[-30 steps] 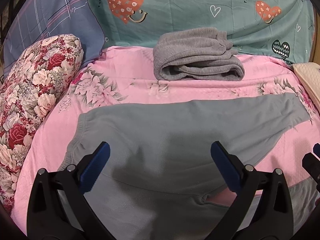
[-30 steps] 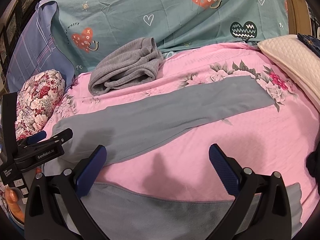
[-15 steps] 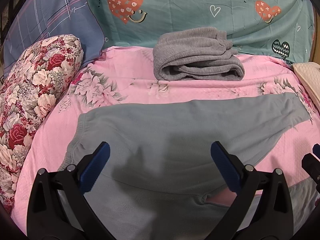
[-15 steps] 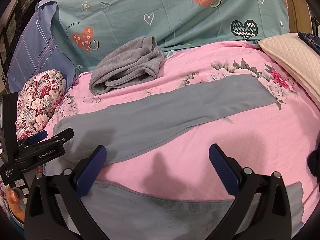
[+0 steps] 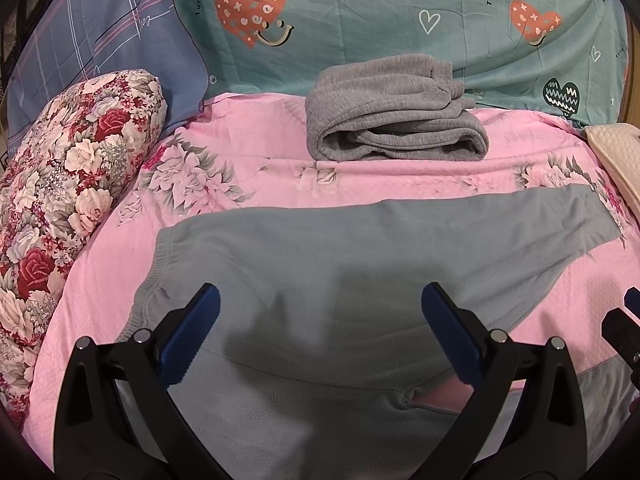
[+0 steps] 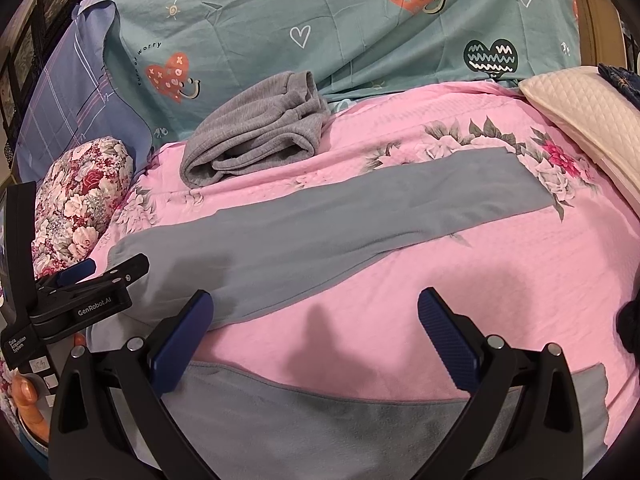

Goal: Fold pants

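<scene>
Grey-blue pants lie spread flat on the pink floral bedspread, waistband to the left, legs splayed apart to the right. In the right wrist view the far leg runs toward the right and the near leg lies along the front edge. My left gripper hovers open above the seat of the pants, holding nothing. My right gripper hovers open over the pink gap between the two legs. The left gripper also shows at the left of the right wrist view.
A folded grey garment sits at the back of the bed against teal heart-print bedding. A floral pillow lies at the left. A cream quilted pillow lies at the right.
Almost nothing differs; both grippers stay open and hover nearly still, the right one drifting very slightly. The pants have not moved.
</scene>
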`<action>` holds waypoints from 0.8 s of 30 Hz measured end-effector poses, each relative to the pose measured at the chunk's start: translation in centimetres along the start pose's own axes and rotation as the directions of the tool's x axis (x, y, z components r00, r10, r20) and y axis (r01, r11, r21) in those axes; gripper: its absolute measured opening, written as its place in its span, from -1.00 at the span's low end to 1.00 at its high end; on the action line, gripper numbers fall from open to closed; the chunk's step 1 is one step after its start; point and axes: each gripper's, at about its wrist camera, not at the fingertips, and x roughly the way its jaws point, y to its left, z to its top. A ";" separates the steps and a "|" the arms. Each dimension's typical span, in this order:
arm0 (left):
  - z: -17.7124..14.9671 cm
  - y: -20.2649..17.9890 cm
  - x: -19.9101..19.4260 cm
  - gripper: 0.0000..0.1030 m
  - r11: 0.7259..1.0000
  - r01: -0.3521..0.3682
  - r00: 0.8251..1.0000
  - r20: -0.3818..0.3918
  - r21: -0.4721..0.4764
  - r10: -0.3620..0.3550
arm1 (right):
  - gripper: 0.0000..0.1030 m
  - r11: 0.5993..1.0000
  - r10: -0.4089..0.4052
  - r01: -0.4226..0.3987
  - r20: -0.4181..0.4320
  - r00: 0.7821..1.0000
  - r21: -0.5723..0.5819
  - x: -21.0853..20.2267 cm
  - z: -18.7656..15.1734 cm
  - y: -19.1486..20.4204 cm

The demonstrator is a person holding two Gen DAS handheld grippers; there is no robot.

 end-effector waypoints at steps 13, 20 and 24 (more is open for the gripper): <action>-0.1 0.0 0.0 0.96 1.000 -0.002 1.000 0.002 0.004 0.002 | 0.97 1.000 0.003 -0.003 -0.010 1.000 -0.011 0.1 0.0 0.1; 0.0 -0.1 0.0 0.96 1.000 -0.003 1.000 0.001 0.004 0.003 | 0.97 1.000 0.003 -0.003 -0.013 1.000 -0.012 0.2 0.0 0.2; 0.0 -0.1 0.0 0.96 1.000 -0.004 1.000 0.000 0.005 0.004 | 0.97 1.000 0.003 -0.004 -0.014 1.000 -0.014 0.3 -0.1 0.3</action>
